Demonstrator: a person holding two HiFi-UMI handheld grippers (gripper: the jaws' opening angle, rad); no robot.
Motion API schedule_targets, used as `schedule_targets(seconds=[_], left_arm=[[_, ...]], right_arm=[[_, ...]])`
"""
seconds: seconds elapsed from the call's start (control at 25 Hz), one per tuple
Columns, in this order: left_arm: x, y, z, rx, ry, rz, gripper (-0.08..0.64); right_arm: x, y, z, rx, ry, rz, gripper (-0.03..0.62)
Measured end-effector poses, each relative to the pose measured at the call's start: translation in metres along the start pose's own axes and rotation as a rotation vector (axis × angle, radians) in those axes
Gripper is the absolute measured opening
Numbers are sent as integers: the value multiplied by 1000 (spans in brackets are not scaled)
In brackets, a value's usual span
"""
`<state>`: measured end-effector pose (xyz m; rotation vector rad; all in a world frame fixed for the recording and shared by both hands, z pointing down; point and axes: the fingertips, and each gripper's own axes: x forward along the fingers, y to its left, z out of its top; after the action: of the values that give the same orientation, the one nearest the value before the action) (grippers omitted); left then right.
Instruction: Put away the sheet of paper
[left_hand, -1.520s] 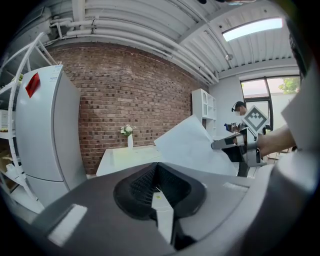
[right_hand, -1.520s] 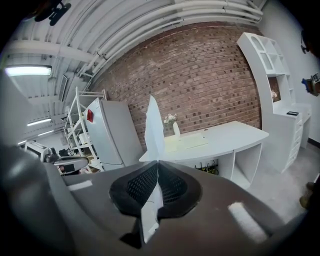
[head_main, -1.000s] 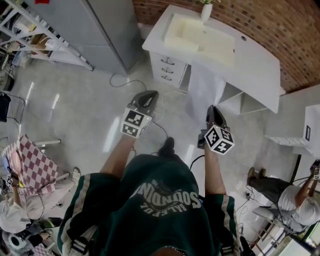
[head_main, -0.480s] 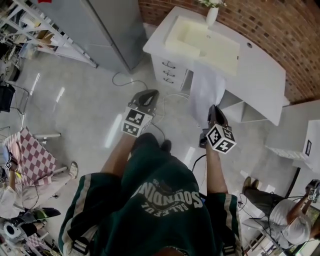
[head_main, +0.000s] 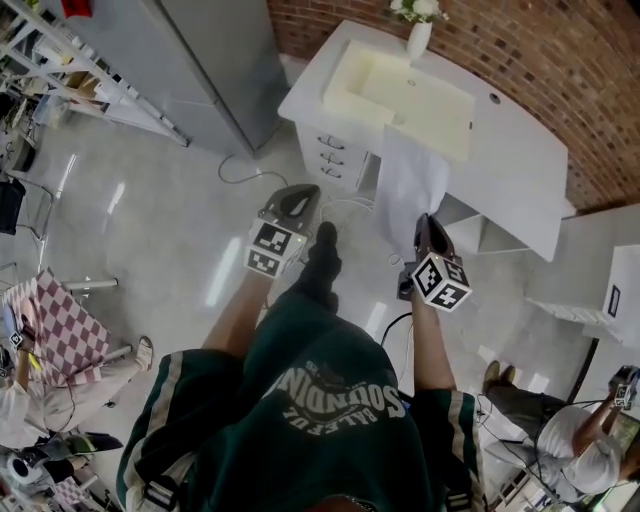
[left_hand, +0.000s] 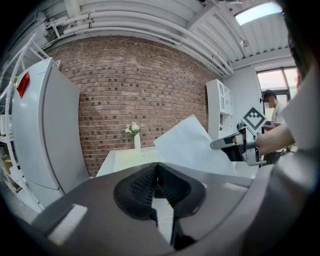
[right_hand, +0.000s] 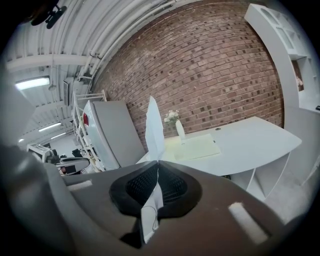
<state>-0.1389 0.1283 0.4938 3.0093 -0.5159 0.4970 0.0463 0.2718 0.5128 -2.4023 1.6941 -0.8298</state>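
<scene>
**Paper pinched in the right tongs, desk dead ahead**

My right gripper (head_main: 424, 222) is clamped on the sheet of paper (head_main: 410, 185). In the right gripper view the pads meet with the sheet's lower corner pressed between them, and a tail of it hangs back through the jaws. My left gripper (head_main: 298, 196) has its pads closed on one another with nothing between them.

What matters is how the sheet lies from the jaws. It stands straight out ahead of the right tongs, its long axis running from the pinch up toward the white desk (head_main: 510, 140) at the upper right of the head view. Its free end already overlaps the desk's near edge in that view. Whether it touches the edge I cannot tell.

The left gripper sits left of centre, level with the right one and well apart from the sheet; in the left gripper view the paper shows off to the right. So the right hand is the nearer one and does the carrying.

I judge the drop spot lies ahead — the desktop, or the drawers (head_main: 335, 160) under its left end.
</scene>
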Motion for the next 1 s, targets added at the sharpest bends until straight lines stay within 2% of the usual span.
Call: schedule_targets(seconds=[0.44, 1.0], left_arm=[[88, 38, 23, -23, -19, -47, 11], [218, 135, 67, -31, -33, -103, 11]], right_arm=[[76, -15, 44, -21, -6, 12, 2], [204, -30, 129, -14, -22, -36, 2]])
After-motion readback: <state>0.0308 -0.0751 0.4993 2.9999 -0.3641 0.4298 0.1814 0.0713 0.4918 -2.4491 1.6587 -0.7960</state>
